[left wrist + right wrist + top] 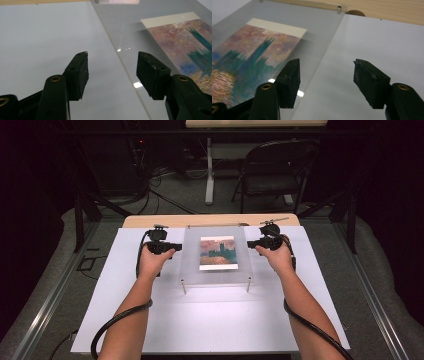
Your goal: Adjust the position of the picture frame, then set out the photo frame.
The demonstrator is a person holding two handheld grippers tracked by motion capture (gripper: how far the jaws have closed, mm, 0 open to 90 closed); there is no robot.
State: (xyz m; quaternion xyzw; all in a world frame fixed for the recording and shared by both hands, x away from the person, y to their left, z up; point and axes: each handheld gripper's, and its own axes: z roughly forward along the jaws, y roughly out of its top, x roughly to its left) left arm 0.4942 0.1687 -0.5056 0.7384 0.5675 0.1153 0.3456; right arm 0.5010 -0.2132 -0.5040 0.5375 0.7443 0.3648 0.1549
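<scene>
A clear acrylic frame (192,270) lies flat on the white board, with a painted picture (217,252) of blue-green towers under a pink sky inside it. My left gripper (175,246) hovers at the frame's left edge, open, with the acrylic edge (125,65) running between its jaws. My right gripper (251,244) hovers at the right edge, also open, its jaws straddling the acrylic edge (322,63). The picture (190,45) shows beside the left gripper's far jaw, and the picture (247,50) lies under the acrylic in the right gripper view. Neither gripper holds anything.
Metal standoff pins (184,286) (248,284) stick out at the frame's near corners; another pin (339,9) sits at a far corner. The white board (200,320) covers a wooden table (150,221). A folding chair (272,170) stands beyond the table.
</scene>
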